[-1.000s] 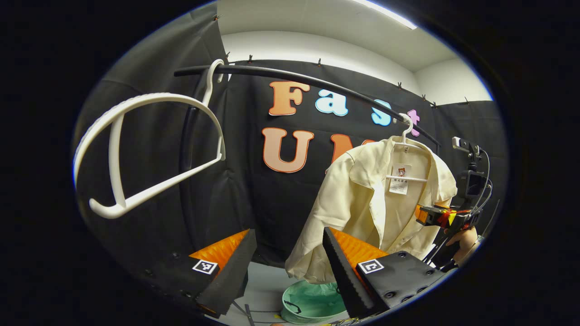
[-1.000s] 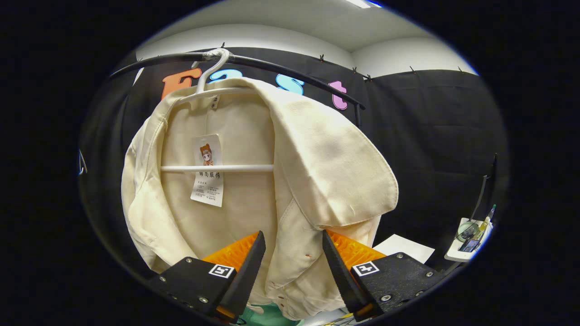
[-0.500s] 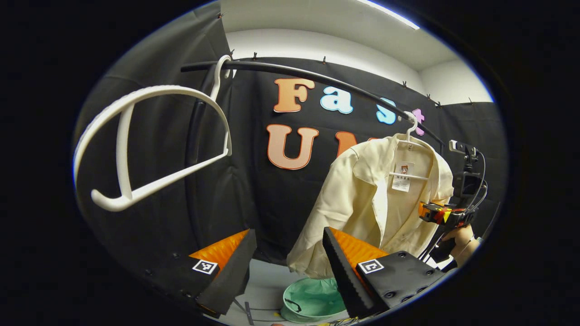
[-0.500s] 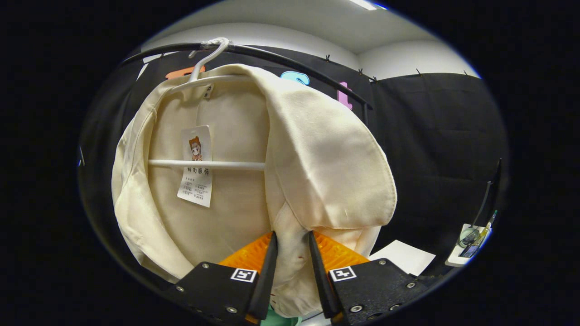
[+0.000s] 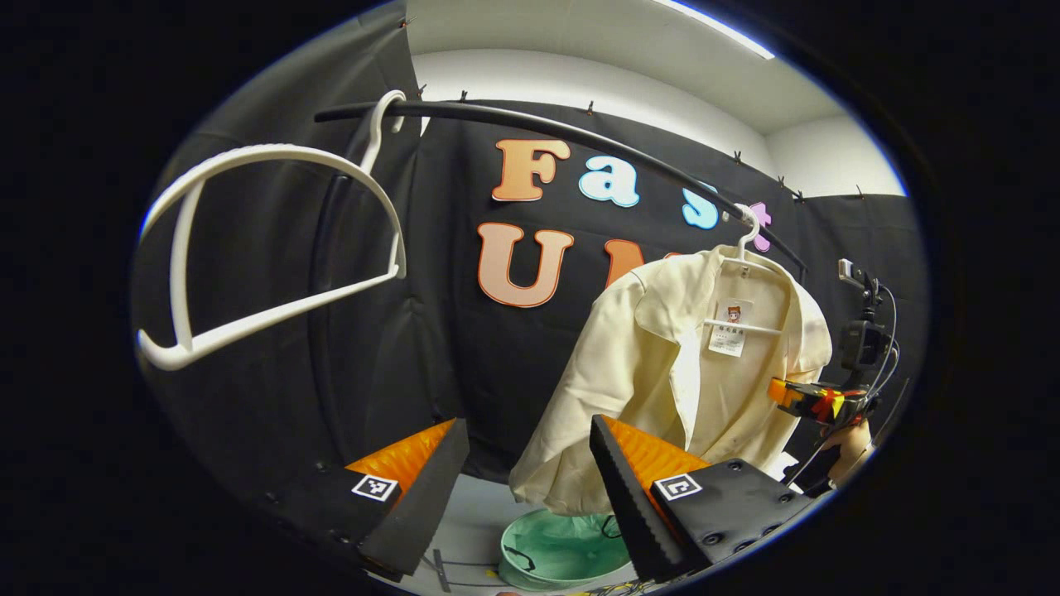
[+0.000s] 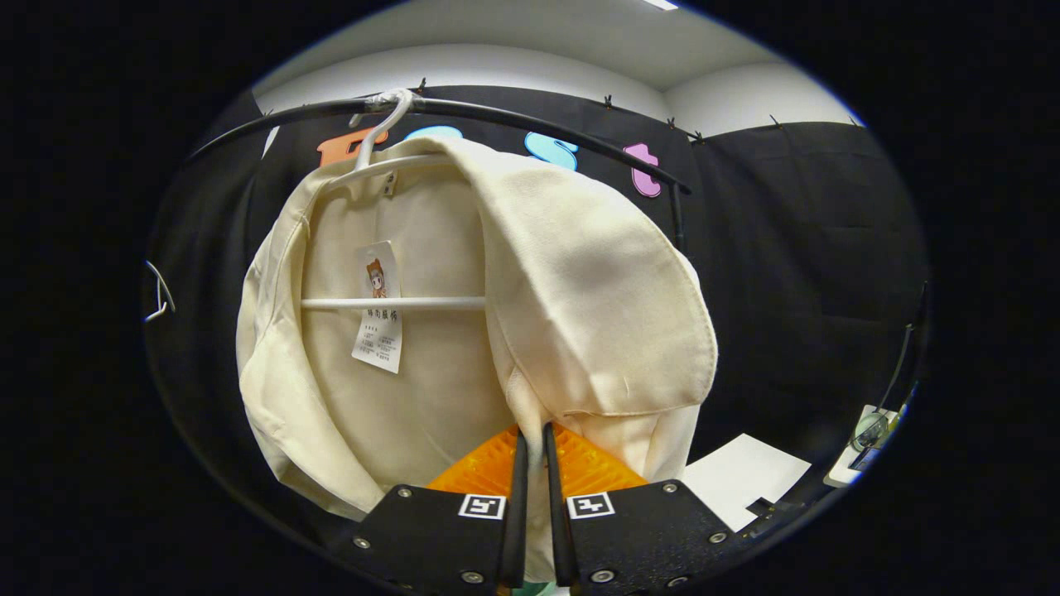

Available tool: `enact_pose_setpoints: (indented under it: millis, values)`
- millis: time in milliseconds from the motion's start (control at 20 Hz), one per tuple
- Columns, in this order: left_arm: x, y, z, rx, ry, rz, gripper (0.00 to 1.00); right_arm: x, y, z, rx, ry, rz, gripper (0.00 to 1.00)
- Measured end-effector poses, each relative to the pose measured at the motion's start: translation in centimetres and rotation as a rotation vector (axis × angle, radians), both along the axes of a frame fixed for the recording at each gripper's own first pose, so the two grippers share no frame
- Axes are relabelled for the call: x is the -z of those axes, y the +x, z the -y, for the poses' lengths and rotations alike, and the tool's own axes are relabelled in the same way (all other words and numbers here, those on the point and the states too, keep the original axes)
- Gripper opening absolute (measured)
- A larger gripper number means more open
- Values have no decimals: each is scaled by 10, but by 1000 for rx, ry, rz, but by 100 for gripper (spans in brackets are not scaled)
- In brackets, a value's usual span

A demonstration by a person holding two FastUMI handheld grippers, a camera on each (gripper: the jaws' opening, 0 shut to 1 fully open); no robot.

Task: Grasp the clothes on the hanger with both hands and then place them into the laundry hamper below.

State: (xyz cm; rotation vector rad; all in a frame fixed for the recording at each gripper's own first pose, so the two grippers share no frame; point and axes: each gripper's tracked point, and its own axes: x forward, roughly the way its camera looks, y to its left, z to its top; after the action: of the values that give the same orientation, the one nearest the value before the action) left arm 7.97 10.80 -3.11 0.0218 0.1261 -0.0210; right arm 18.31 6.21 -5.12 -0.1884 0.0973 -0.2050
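A cream shirt hangs on a white hanger from the black rail, to the right and beyond my left gripper, which stands open and holds nothing. Below the shirt sits the green laundry hamper. In the right gripper view the shirt is close up, a label hanging inside it by the hanger bar. My right gripper is shut on the shirt's front edge just under the sleeve. From the left gripper view, the right gripper sits at the shirt's right side, a hand holding it.
An empty white hanger hangs on the rail's left end, near my left gripper. A white sheet lies on the floor to the right. A small stand with bottles is at the far right.
My right gripper's fingers have closed from wide apart onto the shirt's front edge. The left gripper has stayed open and shifted only slightly.
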Motion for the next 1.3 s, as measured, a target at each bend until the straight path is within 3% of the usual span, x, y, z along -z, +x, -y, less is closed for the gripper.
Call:
enact_pose_setpoints:
  millis: [50, 250, 450, 750, 950, 1150, 1250, 1300]
  values:
    - [1, 2, 5, 9, 0, -2, 96, -1, -4, -1, -8, 2, -2, 5]
    - [7, 8, 34, 67, -28, -25, 100, -4, -25, 0, -34, 4, 0, 1]
    - [10, 15, 64, 124, -13, -31, 93, -11, -44, -3, -55, 12, -4, 0]
    - [12, 32, 111, 200, -15, -36, 100, -29, -67, 6, -70, 13, 17, 0]
    - [8, 50, 144, 250, -24, -42, 96, -39, -76, 14, -79, 24, 26, 0]
    - [0, 72, 162, 256, -16, -26, 93, -48, -81, 19, -92, 39, 34, 0]
    - [-2, 86, 169, 247, -17, -25, 100, -52, -81, 19, -102, 42, 38, 0]
    - [-2, 93, 174, 247, -20, -26, 98, -53, -81, 19, -109, 39, 36, 0]
